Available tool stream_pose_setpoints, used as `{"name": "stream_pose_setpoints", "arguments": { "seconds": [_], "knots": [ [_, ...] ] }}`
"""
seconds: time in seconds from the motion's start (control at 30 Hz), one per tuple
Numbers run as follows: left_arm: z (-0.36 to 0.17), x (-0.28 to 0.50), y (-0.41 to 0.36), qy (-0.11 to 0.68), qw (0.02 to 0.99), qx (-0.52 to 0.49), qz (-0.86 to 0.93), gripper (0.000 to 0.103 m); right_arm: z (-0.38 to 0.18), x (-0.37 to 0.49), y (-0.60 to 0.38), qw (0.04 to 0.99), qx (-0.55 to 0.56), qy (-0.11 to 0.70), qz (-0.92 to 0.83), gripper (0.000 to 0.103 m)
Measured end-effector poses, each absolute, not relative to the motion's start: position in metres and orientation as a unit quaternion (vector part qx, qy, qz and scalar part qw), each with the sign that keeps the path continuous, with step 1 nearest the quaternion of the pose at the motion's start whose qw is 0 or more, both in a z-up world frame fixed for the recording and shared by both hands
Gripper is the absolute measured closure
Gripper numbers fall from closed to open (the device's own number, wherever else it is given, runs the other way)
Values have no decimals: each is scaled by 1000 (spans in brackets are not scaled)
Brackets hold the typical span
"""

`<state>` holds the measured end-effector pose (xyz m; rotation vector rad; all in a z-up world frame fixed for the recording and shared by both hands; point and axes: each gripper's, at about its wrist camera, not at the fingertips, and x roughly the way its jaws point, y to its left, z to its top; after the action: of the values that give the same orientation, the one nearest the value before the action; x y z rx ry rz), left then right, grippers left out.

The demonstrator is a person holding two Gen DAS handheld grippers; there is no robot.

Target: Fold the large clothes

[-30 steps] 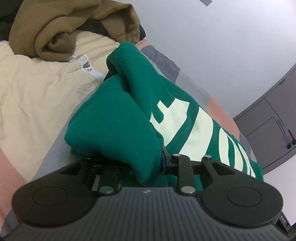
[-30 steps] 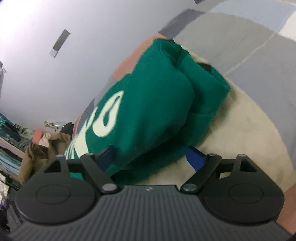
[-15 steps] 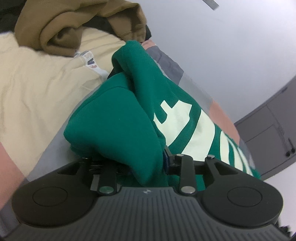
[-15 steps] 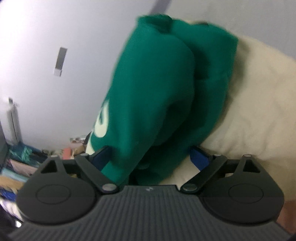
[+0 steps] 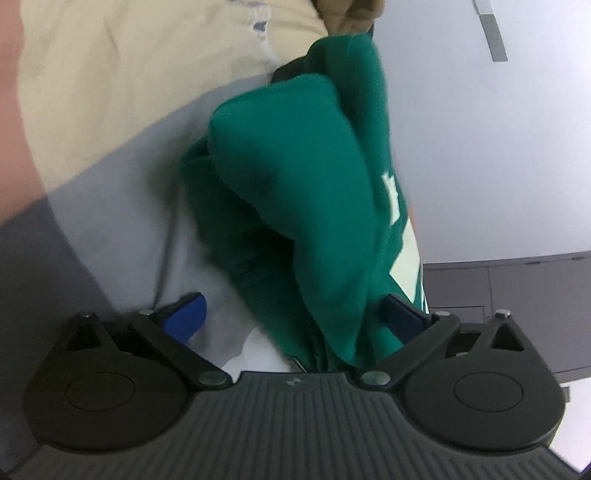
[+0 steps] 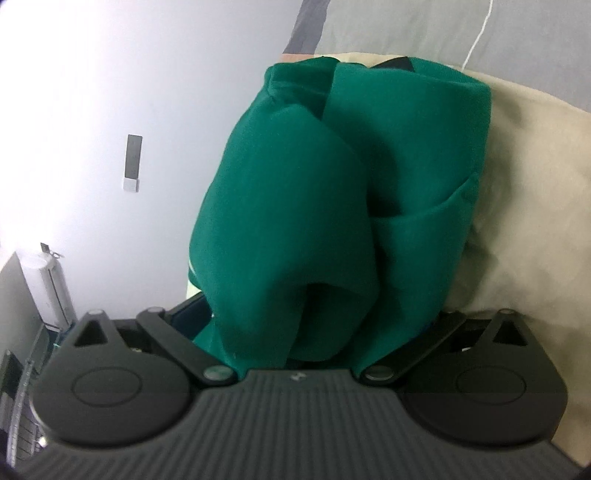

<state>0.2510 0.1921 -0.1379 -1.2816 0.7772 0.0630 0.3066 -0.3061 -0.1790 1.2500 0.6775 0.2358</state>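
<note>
A bedroom at home: patchwork bedding fills the left, a grey wardrobe stands lower right, and clothes lie about.

Green sweatshirt: thick matt cloth; bedspread: smooth cloth.

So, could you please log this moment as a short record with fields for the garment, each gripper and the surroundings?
garment: green sweatshirt with pale lettering, bunched and folded over, standing up from the bed
left gripper: jaws wide open, sweatshirt fabric hanging between them against one blue pad
right gripper: jaws spread, fabric filling the gap; grip not discernible
surface: patchwork bed cover in beige, grey and pink
background: brown garment, grey cabinet
</note>
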Motion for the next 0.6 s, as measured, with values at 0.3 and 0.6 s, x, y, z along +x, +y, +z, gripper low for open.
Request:
{"name": "stream_pose_setpoints", "arguments": {
  "seconds": [0.3, 0.6],
  "knots": [
    [-149, 280, 210, 273, 728, -628, 39, 1, -165, 313, -288, 779, 529, 323, 93, 0],
    [-146, 304, 210, 275, 760, -584, 77, 13, -154, 325, -271, 809, 487, 322, 67, 0]
  ]
}}
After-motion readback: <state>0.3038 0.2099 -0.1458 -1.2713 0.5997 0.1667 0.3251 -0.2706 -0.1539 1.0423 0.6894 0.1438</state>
